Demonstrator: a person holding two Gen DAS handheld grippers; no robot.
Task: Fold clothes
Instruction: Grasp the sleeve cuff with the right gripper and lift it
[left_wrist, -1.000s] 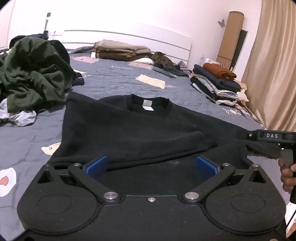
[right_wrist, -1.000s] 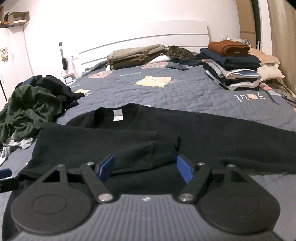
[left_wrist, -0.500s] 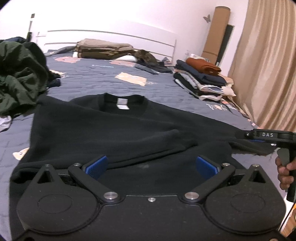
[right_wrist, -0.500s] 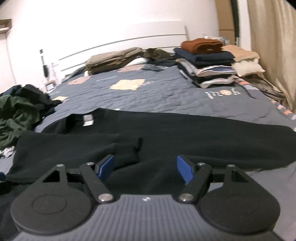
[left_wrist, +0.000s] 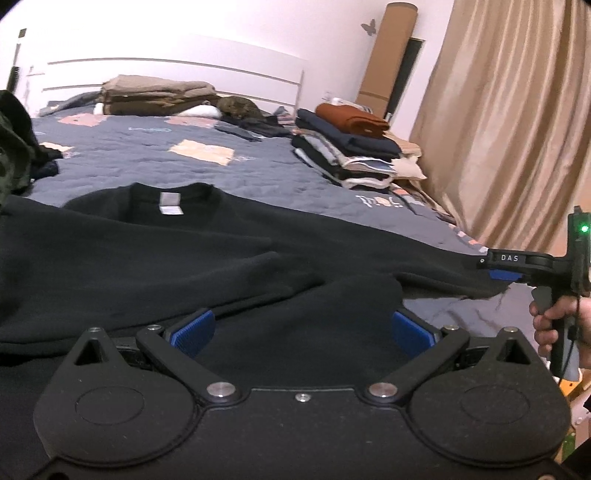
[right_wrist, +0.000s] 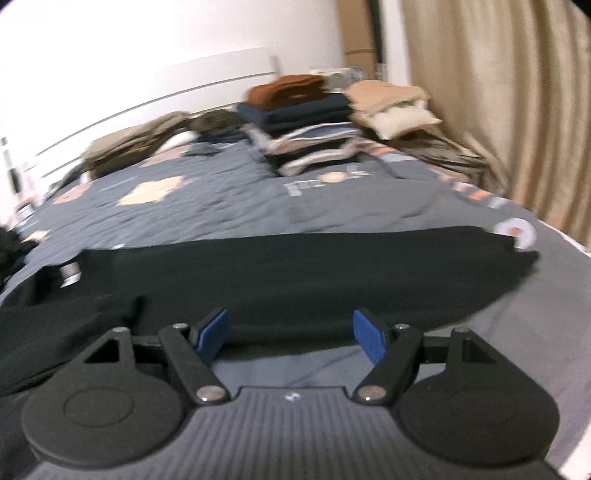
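A black sweatshirt (left_wrist: 155, 251) lies flat on the bed (left_wrist: 229, 173), one sleeve folded across it. The left gripper (left_wrist: 301, 328) and right gripper (right_wrist: 291, 332) hang over its near edge, jaws apart, holding nothing.

Black sweatshirt (left_wrist: 147, 266): matt, fuzzy fleece-like cloth w/ a smooth white woven neck tag (left_wrist: 170, 204). Under it, grey bedspread (left_wrist: 258, 177): quilted cloth, stitched, matt. Left gripper (left_wrist: 301, 328): matt black plastic, fine-grained; ribbed blue pads (left_wrist: 192, 330); shiny metal pivot screws. Beyond the sweatshirt, beige curtain (left_wrist: 517, 122): soft cloth w/ slight sheen.
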